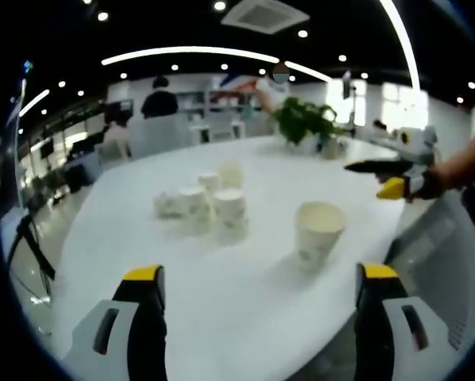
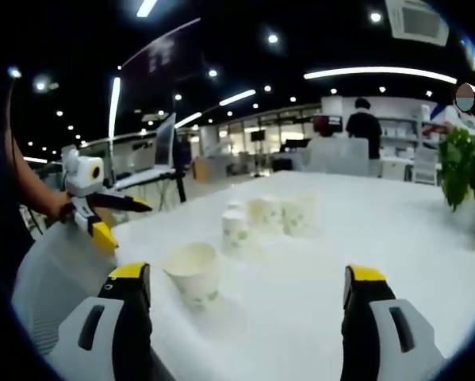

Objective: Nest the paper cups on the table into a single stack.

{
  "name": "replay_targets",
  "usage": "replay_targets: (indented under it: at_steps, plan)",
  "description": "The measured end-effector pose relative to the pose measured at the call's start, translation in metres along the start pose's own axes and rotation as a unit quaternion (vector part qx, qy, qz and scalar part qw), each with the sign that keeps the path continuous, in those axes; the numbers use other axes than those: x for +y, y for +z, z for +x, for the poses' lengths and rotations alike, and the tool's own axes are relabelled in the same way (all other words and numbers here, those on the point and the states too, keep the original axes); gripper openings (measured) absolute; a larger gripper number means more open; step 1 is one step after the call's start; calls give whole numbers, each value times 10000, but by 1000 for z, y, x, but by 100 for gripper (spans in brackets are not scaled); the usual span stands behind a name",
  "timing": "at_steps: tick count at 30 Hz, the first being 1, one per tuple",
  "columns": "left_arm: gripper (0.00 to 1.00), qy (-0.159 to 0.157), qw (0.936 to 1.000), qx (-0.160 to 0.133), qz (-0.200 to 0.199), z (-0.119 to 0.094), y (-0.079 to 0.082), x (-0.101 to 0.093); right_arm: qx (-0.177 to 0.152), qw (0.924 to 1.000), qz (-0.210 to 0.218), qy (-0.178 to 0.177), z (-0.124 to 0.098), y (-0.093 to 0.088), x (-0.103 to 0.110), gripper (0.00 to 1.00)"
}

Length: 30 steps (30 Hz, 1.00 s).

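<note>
A lone paper cup [image 1: 319, 230] stands upright and mouth-up on the white table [image 1: 221, 317], the nearest cup to the table's edge. Beyond that cup, toward the middle of the table, sits a loose cluster of paper cups [image 1: 209, 200]; most stand upright, and one at the cluster's far-left side in the left gripper view seems to lie tipped, though the blur makes that uncertain. How many cups the cluster holds, and whether any are already nested, is too soft to tell.

Judging by this spread, nothing has been stacked yet, and the lone cup looks like the natural first pick, being closest to both tools.

The left gripper [image 1: 261, 278] hangs above the near table edge with jaws spread wide and nothing between them, roughly bracketing the lone cup. The right gripper [image 2: 245, 278] is likewise released and empty, the same lone cup [image 2: 194, 272] just inside its left jaw. Each gripper also shows at the side of the other's view, held in a hand.

Farther past the cluster, a potted plant [image 1: 307, 121] stands at the table's far side. Its pot is hard to make out.
</note>
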<state>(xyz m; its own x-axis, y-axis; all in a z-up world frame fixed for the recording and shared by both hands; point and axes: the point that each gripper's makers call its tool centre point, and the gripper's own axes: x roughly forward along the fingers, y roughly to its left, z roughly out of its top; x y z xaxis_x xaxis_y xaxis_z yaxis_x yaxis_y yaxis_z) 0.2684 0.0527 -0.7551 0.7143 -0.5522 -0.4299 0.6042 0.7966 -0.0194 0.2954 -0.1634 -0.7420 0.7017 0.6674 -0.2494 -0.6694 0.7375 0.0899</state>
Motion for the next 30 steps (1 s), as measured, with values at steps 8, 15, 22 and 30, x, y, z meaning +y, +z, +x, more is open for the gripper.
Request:
replay_targets:
  at_steps: [8, 15, 22, 30]
  plan:
    - [99, 3, 10000, 19, 51, 1, -1, 0, -38, 9999, -123, -24, 10, 11, -15, 100]
    - [99, -38, 10000, 68, 60, 1, -3, -2, -97, 9998, -180, -50, 18, 21, -29, 100]
    - [99, -54, 9999, 105, 65, 2, -5, -2, -72, 9996, -278, 8, 31, 27, -38, 100]
    - [99, -48, 9999, 133, 78, 2, -6, -2, -44, 9995, -308, 46, 45, 29, -50, 100]
